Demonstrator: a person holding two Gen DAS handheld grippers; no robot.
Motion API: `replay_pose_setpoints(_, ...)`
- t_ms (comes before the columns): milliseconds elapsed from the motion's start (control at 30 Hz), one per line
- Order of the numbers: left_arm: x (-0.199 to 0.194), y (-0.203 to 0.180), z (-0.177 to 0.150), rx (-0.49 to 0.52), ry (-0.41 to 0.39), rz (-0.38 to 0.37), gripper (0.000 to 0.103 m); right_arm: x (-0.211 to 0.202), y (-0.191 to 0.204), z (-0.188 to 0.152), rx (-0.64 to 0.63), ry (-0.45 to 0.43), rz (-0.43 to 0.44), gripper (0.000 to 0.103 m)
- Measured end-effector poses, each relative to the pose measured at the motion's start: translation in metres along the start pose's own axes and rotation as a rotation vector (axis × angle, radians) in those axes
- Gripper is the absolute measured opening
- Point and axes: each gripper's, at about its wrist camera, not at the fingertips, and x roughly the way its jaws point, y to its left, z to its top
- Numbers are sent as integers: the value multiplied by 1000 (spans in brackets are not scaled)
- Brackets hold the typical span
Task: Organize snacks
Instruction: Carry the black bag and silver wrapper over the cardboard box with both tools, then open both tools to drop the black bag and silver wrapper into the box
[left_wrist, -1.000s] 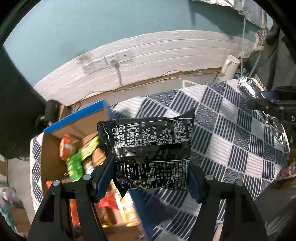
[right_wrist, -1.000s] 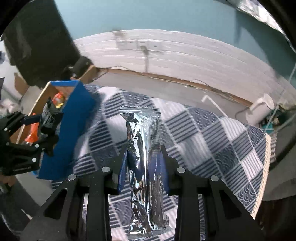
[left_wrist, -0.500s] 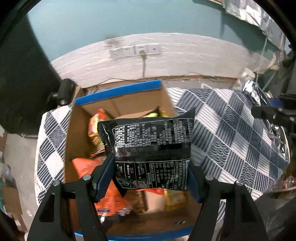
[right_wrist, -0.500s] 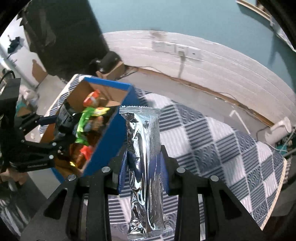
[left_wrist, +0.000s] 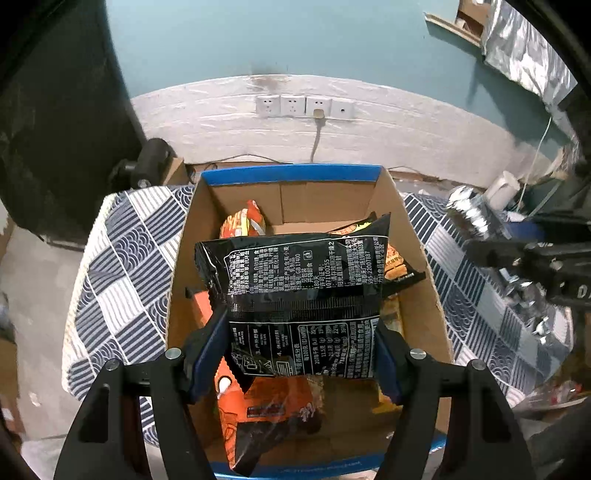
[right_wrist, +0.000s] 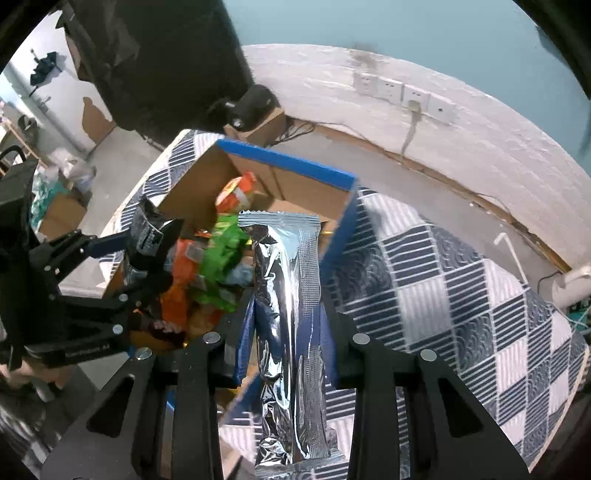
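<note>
Left wrist: black packet (left_wrist: 295, 295), "GB 17400"

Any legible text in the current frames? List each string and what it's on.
"GB 17400" on the black foil snack packet held by the left gripper.
"180天" on the same packet.
"1071100255" on the same packet.
Its remaining Chinese print and nutrition table: too small to read.
White lettering on the left gripper's body, seen from the right wrist view: blurred.
Silver foil packet in the right gripper: no text visible.
</note>
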Motion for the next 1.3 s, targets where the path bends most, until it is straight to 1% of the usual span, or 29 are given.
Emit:
replay_pose_setpoints(100,2,6,-5,-8,14,8,72,9,10,3,-9,17,4,30)
replay_pose_setpoints(200,1,11,-7,-21,11,6,72,16,18,5,-15,30,8,30)
replay_pose_setpoints(367,0,16,-9,-49,22,-15,72,25,24,10,4,39,35,31)
replay_pose_setpoints(467,3,18,-9,-65,35,-24,72,32,24,11,24,56,66,32)
replay_pose_setpoints(533,3,18,-10,-75,40,-25,73,36,24,9,44,73,90,34)
replay_pose_setpoints(567,3,18,-10,-78,43,-29,73,37,23,9,48,75,99,37)
replay_pose_setpoints(633,2,18,-10,-84,44,-31,79,36,24,9,48,70,103,40)
replay_pose_setpoints(700,-3,16,-10,-81,26,-33,81,32,24,9,44,59,107,41)
replay_pose_setpoints(800,-8,14,-9,-67,12,-17,83,25,24,8,39,36,83,47)
replay_pose_setpoints(833,-10,13,-9,-63,10,-15,86,21,24,7,32,26,73,48)
replay_pose_setpoints(900,-13,12,-10,-62,6,-17,86,15,24,5,19,13,51,52)
replay_pose_setpoints(1033,-21,9,-12,-65,1,-23,86,0,27,0,-30,-21,6,57)
replay_pose_setpoints(1100,-27,7,-13,-58,-11,-22,86,-10,28,-4,-51,-44,-20,63)
replay_pose_setpoints(1200,-37,3,-14,-46,-32,-10,86,-27,29,-12,-72,-84,-38,64)
replay_pose_setpoints(1300,-48,-1,-15,-38,-54,-16,86,-40,30,-19,-83,-111,-49,65)
